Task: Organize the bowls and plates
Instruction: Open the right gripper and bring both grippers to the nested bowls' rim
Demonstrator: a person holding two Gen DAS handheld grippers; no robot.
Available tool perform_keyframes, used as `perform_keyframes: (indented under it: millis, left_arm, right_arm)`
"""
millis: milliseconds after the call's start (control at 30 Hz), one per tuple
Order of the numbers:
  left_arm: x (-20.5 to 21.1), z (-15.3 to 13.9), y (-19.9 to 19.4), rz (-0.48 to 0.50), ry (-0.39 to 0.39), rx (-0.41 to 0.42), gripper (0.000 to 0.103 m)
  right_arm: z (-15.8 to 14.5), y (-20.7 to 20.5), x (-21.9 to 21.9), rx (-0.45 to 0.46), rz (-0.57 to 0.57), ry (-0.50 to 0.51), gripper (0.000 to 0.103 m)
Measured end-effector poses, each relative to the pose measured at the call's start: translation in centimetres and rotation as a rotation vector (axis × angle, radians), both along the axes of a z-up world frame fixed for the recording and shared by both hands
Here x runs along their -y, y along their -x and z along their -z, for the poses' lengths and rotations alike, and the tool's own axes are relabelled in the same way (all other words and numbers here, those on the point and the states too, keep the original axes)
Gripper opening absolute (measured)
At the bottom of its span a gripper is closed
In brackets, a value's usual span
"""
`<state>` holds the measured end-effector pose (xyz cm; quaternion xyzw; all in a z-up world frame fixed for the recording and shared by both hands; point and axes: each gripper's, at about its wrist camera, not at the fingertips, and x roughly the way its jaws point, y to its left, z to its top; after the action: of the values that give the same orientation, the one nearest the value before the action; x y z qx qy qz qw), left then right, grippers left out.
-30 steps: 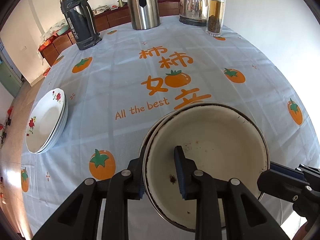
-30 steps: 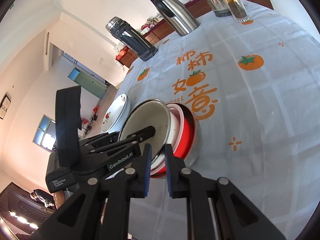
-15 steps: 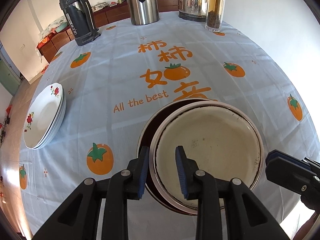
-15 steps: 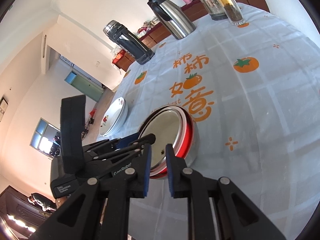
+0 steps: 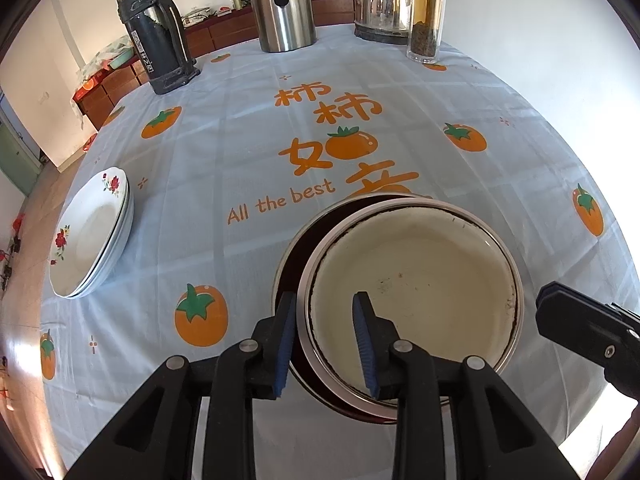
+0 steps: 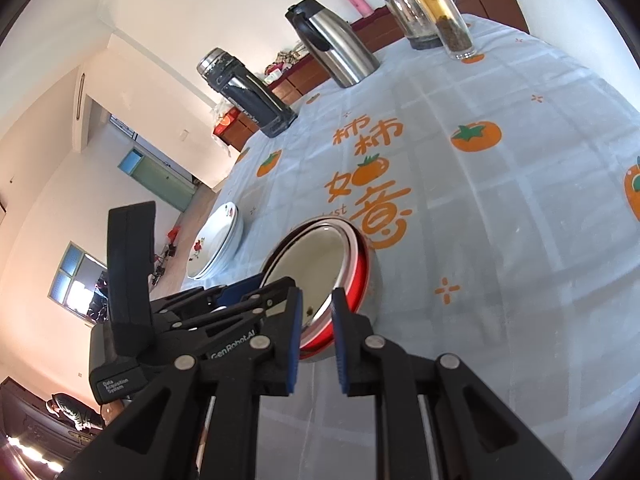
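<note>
The cream-lined enamel bowl (image 5: 412, 292), tilted and lifted a second ago, now sits nested in the red-walled enamel bowl (image 6: 356, 276) right ahead of the left gripper (image 5: 326, 340), whose fingers have spread apart astride its near rim. The right gripper (image 6: 316, 338) hovers alongside, slightly parted, empty. Stacking looks done; the flowered white plates (image 5: 90, 236) lie well off to the left.

My views are bright with daylight and sharp. Glare whitens the desk (image 5: 460, 92) at its far right edge, my kettle (image 5: 384, 0) gleams, and the fisheye bends everything toward dark, vignetted corners.
</note>
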<state>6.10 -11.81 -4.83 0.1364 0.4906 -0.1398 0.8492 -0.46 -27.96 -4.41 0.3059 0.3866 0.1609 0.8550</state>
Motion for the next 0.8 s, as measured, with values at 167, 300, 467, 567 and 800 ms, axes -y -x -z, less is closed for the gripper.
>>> perform_keyframes:
  millis: [167,300,467,567,800]
  left_arm:
    - [0.2,0.0,0.4,0.005,-0.014,0.015,0.032]
    - [0.0,-0.1,0.5,0.005,-0.005,0.018,0.032]
    - [-0.3,-0.6,1.1,0.011,0.003,0.045,0.032]
    - [-0.5,-1.1,1.5,0.006,-0.016,0.089,0.032]
    - [-1.5,-1.5,1.5,-0.009,0.011,0.117,0.041]
  right_arm:
    - [0.2,-0.1,-0.2,-0.007,-0.003,0.007,0.016]
    - [0.5,-0.1,-0.5,-0.012,0.001,0.018,0.016]
    - [0.9,-0.1,-0.5,-0.023,0.007,0.016,0.016]
    - [1.1,0.0,-0.5,-0.026,0.009,0.015,0.016]
    - [1.2,0.2,-0.6,-0.029,0.012,0.025,0.016]
